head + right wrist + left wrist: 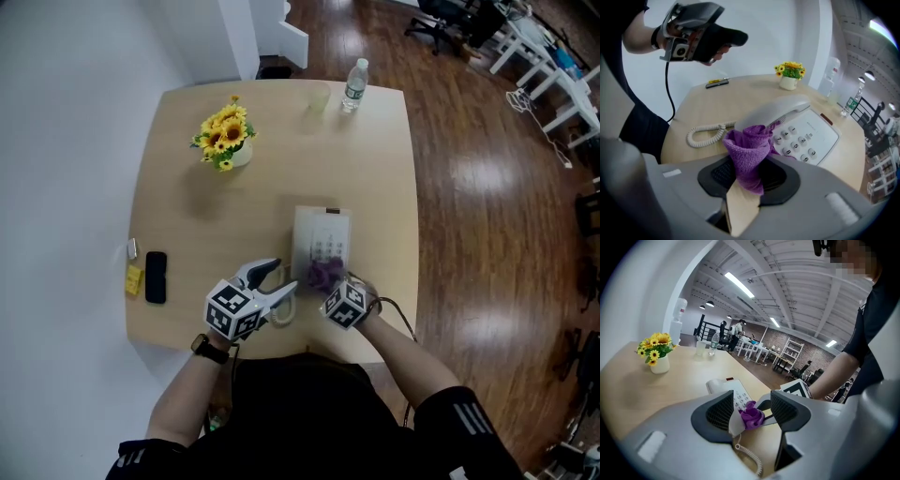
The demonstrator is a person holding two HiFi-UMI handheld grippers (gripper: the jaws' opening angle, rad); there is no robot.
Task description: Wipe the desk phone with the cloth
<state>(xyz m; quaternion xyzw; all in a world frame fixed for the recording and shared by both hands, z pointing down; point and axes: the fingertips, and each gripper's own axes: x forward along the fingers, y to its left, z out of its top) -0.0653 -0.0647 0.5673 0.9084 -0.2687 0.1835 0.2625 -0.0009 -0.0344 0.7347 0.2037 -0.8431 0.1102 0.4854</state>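
A white desk phone [319,242] lies on the round wooden table [187,216], near its front edge. My right gripper [328,281] is shut on a bunched purple cloth [324,273], which rests on the phone's near end by the keypad. In the right gripper view the cloth [747,150] stands up from between the jaws of the right gripper [747,176], against the handset [771,112]. My left gripper [281,277] hovers open just left of the phone and holds nothing. The cloth [752,415] and phone [736,392] show through the gap of the left gripper [751,412].
The coiled cord [705,133] lies on the table left of the phone. A pot of sunflowers [227,139] stands at the back left; a water bottle [354,84] and a cup [317,97] at the far edge. A black device [156,277] and a yellow item [134,279] lie at the left edge.
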